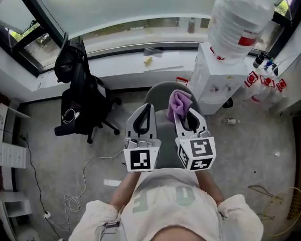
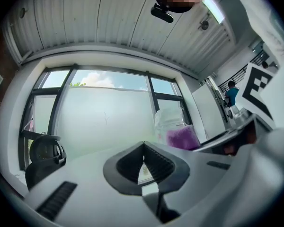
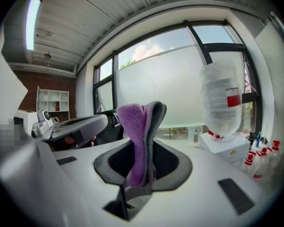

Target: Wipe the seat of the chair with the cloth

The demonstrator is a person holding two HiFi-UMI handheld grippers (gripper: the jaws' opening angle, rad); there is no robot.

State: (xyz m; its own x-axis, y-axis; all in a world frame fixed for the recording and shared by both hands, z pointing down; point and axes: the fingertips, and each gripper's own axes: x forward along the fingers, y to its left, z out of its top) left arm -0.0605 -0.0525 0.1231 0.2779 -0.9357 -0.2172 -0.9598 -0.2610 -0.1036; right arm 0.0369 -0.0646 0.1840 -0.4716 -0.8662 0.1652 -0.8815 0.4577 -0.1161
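A round grey chair seat lies under both grippers in the head view. My right gripper is shut on a purple cloth, whose free end sticks out past the jaws above the seat's far part. In the right gripper view the cloth stands folded between the dark pads of that gripper, a grey side showing on its right. My left gripper is shut with nothing in it, level with the right one; its jaws meet at the tip. From the left gripper view the cloth shows to the right.
A black office chair stands to the left on the grey floor. At the right stands a white water dispenser with a large bottle, and spray bottles beyond it. Cables trail on the floor at lower left. A window sill runs behind.
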